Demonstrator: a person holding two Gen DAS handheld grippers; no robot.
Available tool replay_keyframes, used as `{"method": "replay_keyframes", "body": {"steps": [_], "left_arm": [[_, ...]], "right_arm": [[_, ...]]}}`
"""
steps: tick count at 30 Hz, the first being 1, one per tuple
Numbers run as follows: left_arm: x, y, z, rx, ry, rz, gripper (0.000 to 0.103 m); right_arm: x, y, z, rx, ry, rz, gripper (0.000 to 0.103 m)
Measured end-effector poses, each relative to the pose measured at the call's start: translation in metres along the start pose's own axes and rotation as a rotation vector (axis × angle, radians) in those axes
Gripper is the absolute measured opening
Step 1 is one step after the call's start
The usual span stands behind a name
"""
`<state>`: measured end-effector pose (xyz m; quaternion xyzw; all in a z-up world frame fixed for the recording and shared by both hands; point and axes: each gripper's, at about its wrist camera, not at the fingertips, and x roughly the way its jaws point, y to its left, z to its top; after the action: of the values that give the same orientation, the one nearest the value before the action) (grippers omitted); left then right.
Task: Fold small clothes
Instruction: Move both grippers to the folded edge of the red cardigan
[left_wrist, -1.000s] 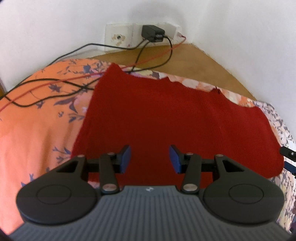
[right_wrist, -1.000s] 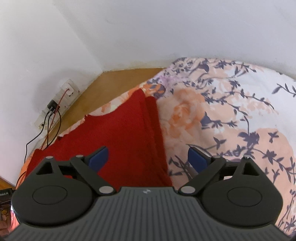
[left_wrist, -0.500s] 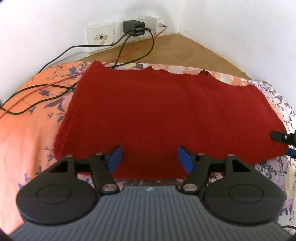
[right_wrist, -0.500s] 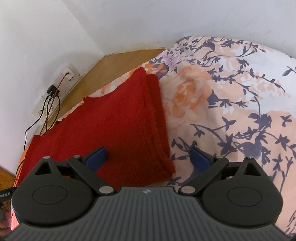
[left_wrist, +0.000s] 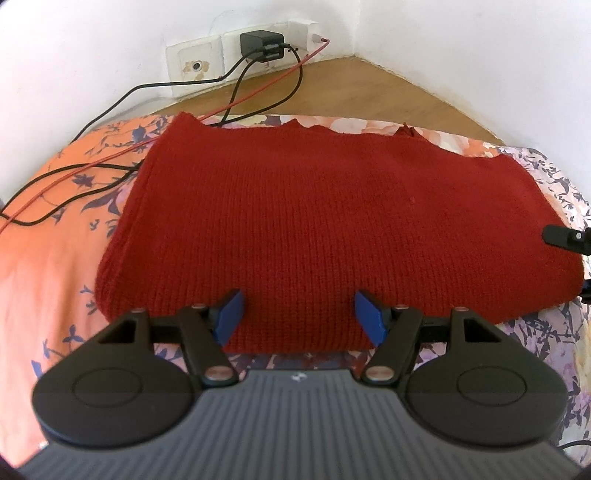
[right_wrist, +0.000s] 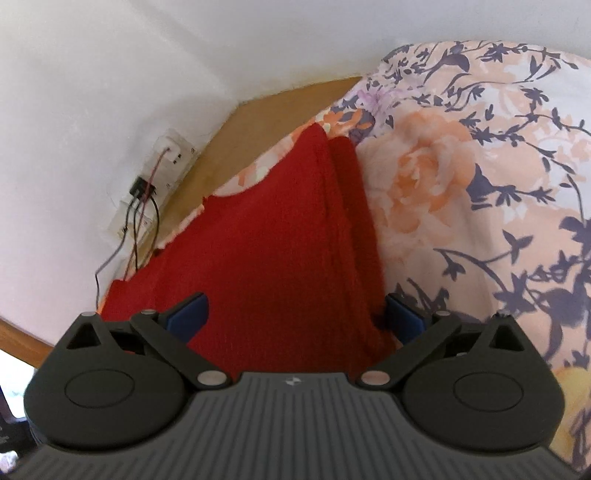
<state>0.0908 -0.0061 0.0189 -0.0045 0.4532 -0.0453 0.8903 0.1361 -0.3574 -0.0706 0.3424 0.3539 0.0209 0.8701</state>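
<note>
A: Left wrist view first — red knit garment (left_wrist: 314, 229) lying flat on the floral bed sheet (left_wrist: 48, 236), already doubled over by the look of its layered edge. Soft, thick, limp; bound to sag and stretch if lifted from one point only. Light enough, not fragile, not slippery.

B: Left gripper (left_wrist: 299, 319) low over the near hem, fingers (left_wrist: 231, 317) spread wide, nothing between them. Level, pointed toward the wall sockets (left_wrist: 236, 51) and the cables (left_wrist: 92, 173) trailing over the sheet.

A: Best hold — probably the near corners, all layers pinched together, one corner per gripper.

B: Right wrist view — same red knit garment (right_wrist: 280, 258), its right edge running away from the lens, a second layer showing along it. Right gripper (right_wrist: 295, 317) straddling that near right corner, fingers (right_wrist: 404, 319) wide apart, not yet closed on the cloth. Tilted down slightly, close to the sheet.
</note>
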Motion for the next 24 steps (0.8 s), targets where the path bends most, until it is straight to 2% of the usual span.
{"method": "replay_keyframes", "body": {"steps": [10, 15, 20, 24], "left_arm": [[0.002, 0.000, 0.001, -0.010, 0.003, 0.010, 0.068], [0.003, 0.000, 0.001, -0.009, 0.004, 0.015, 0.068], [0.003, 0.000, 0.000, -0.007, 0.004, 0.017, 0.068], [0.004, 0.000, 0.001, -0.001, 0.008, 0.023, 0.068]], "right_arm": [[0.006, -0.007, 0.003, 0.014, 0.004, 0.092, 0.103], [0.007, -0.006, 0.004, 0.007, 0.004, 0.094, 0.100], [0.009, 0.003, 0.003, -0.054, 0.004, 0.026, 0.075], [0.008, 0.000, 0.003, -0.056, -0.008, 0.034, 0.062]]}}
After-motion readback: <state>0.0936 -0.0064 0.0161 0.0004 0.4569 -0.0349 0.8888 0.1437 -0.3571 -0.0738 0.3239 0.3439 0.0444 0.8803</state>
